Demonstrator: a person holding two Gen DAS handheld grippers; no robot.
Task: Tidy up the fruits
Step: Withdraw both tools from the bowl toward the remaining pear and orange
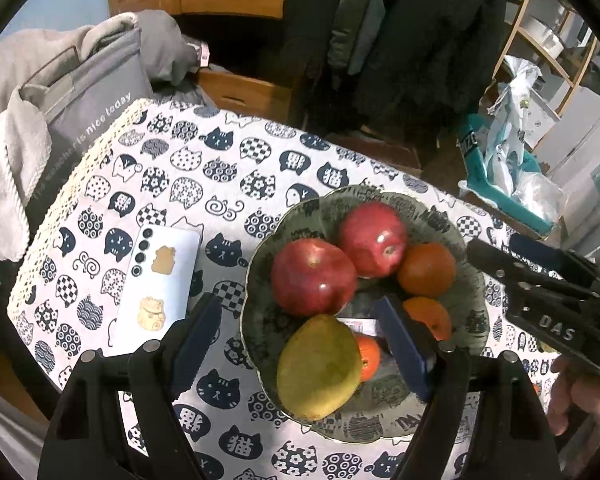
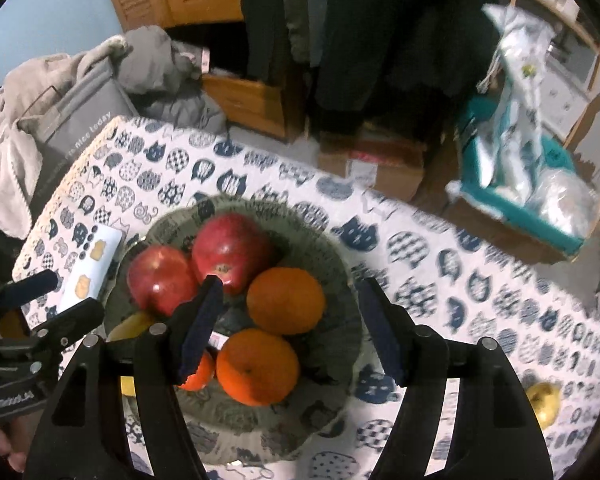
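Both fisheye views are lit by soft, fairly dim indoor light from above, so that small glare spots are seen on the red apples (image 1: 314, 276) and the hanging coats (image 1: 400, 32) behind are lost in near-black shadow. The left wrist view is rendered sharply across the cat-print tablecloth (image 1: 172, 184), whereas the right wrist view is smeared by motion blur, most strongly over the cloth's pattern and the teal box (image 2: 516, 184). Straight lines are bent toward the edges, and the corners are cut off by a black circular vignette.
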